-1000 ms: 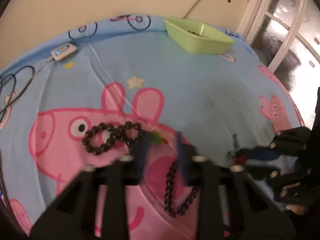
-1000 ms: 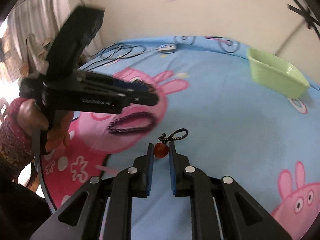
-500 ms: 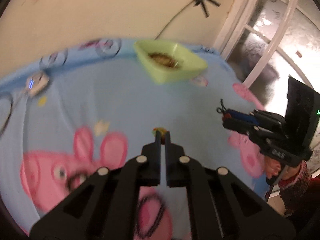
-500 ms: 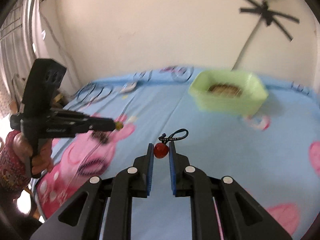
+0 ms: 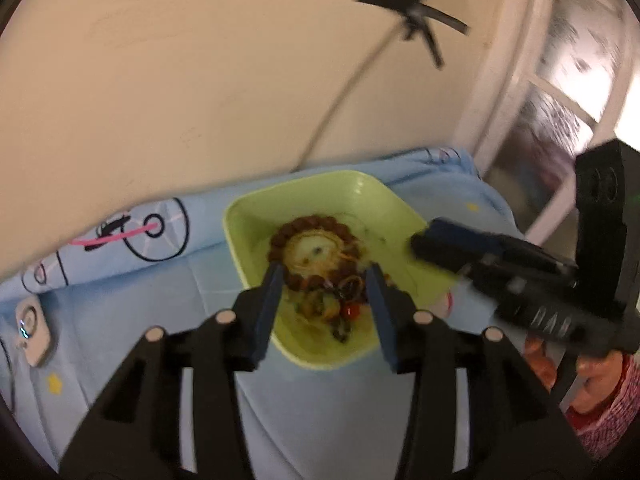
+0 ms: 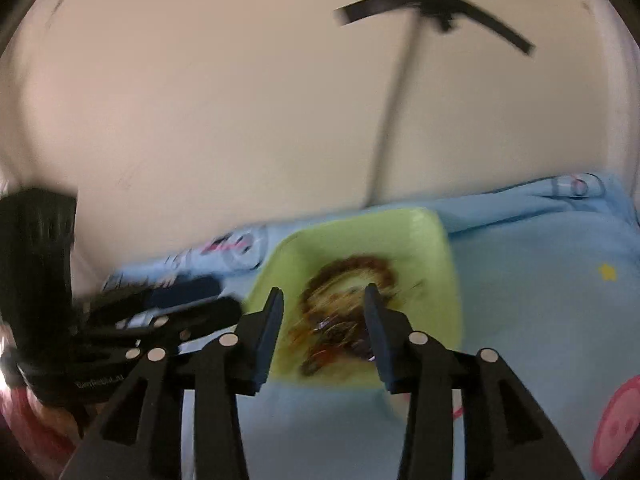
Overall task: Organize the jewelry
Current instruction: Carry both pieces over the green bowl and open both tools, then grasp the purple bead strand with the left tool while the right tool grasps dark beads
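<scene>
A light green tray [image 5: 256,216] sits on the blue cartoon bedsheet near the wall and holds a pile of jewelry: a brown bead bracelet [image 5: 310,224], thin cords and a red bead charm [image 5: 352,311]. My left gripper [image 5: 323,280] is open and empty just above the tray's near side. My right gripper [image 6: 323,304] is open and empty over the same tray [image 6: 440,248]; its view is blurred. The right gripper also shows in the left wrist view [image 5: 480,248], at the tray's right edge. The left gripper shows at the left of the right wrist view [image 6: 184,300].
A beige wall with a taped black cable [image 5: 412,12] rises right behind the tray. A small white device [image 5: 34,330] lies on the sheet at the left. A white window frame [image 5: 520,92] stands to the right.
Both grippers moved forward to the green tray and opened. The red bead charm held by the right gripper and the small piece held by the left now lie in the tray.
</scene>
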`<state>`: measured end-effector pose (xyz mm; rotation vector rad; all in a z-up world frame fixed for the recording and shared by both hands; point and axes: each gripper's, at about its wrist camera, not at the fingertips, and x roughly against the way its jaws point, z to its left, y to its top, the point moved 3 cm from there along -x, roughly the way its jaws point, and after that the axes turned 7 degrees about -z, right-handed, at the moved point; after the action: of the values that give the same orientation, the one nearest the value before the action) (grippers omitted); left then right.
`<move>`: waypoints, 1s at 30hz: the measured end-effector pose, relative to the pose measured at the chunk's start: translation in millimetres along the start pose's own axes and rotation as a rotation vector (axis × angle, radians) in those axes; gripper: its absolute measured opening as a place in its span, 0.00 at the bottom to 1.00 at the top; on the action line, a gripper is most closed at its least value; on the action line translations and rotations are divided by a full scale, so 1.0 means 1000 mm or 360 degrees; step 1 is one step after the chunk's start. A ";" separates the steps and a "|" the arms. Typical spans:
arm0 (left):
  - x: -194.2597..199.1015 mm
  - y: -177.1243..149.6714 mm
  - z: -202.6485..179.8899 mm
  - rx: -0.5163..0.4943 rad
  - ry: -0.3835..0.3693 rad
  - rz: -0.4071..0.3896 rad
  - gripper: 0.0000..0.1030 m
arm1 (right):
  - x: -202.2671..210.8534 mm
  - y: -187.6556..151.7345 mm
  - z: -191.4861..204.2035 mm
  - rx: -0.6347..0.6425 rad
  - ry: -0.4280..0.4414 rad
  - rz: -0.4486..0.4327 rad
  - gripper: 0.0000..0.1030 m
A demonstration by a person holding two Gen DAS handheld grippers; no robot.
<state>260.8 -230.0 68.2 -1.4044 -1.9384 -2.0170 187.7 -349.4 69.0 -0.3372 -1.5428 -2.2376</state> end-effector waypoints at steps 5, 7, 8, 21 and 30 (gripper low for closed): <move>-0.017 -0.015 0.031 0.0199 0.0131 0.0079 0.41 | -0.014 0.012 -0.050 -0.0167 -0.0167 0.0016 0.18; -0.027 -0.025 0.036 0.0264 0.0125 0.0146 0.38 | -0.024 0.008 -0.059 -0.0232 -0.0140 0.0100 0.19; -0.031 -0.031 0.037 0.0290 0.0108 0.0170 0.28 | -0.030 0.005 -0.062 -0.0244 -0.0139 0.0137 0.19; 0.004 -0.068 0.031 0.0285 0.0076 0.0180 0.19 | 0.000 -0.046 -0.027 -0.0108 -0.0092 0.0284 0.21; 0.168 -0.085 0.063 0.0077 0.0344 -0.0269 0.70 | 0.088 -0.035 0.005 -0.0037 -0.0233 -0.0082 0.21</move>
<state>148.3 -67.8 89.0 -0.9957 -2.0545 -2.0728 93.4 -349.9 77.7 -0.4833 -1.6164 -2.3173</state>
